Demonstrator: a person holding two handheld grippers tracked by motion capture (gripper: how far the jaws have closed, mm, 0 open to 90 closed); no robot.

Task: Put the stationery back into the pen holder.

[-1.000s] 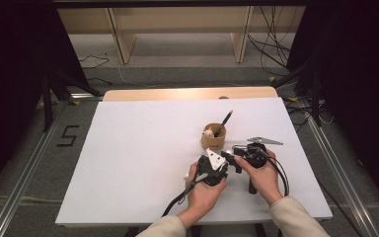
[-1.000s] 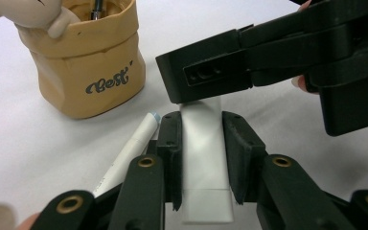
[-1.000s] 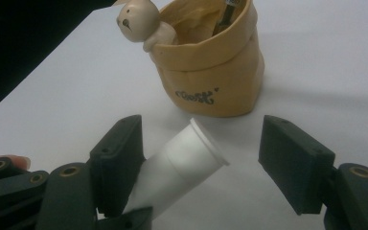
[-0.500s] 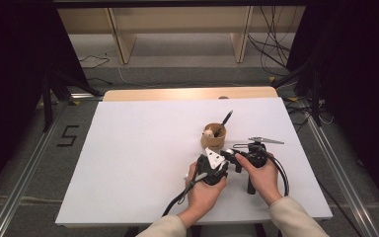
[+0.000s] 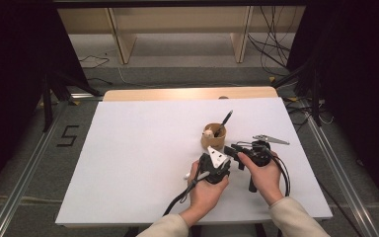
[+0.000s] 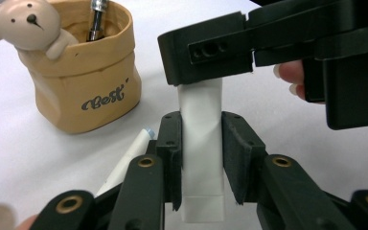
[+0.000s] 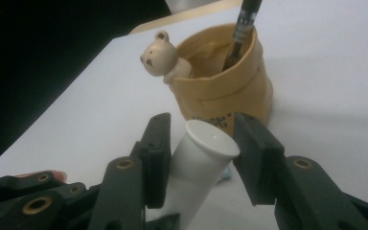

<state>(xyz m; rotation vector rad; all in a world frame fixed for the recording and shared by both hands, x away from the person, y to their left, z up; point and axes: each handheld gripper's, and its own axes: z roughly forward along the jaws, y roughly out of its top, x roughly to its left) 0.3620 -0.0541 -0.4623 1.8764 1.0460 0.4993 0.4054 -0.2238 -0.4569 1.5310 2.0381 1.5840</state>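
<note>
White covering is seen on the tabletop [image 5: 128,163] in the high view, where the left gripper [image 5: 217,165] and right gripper [image 5: 242,152] are held close together just in front of a tan bear-decorated pen holder [image 5: 213,138] with a black pen [image 5: 224,122] standing in it. What lies between the grippers is hidden there by the hands.

In the left gripper view, a white cylindrical tube [image 6: 202,158] is seen clamped between the left gripper's [image 6: 202,160] jaws, its far end covered by the right gripper [image 6: 211,55]. A second white stick [image 6: 127,163] beside it is partly cut off.

In the right gripper view, the tube's capped end [image 7: 206,143] is seen between the right gripper's [image 7: 202,151] jaws, touched by the left one; whether the right one touches cannot be told. The pen holder [image 7: 220,91] stands just behind.
</note>
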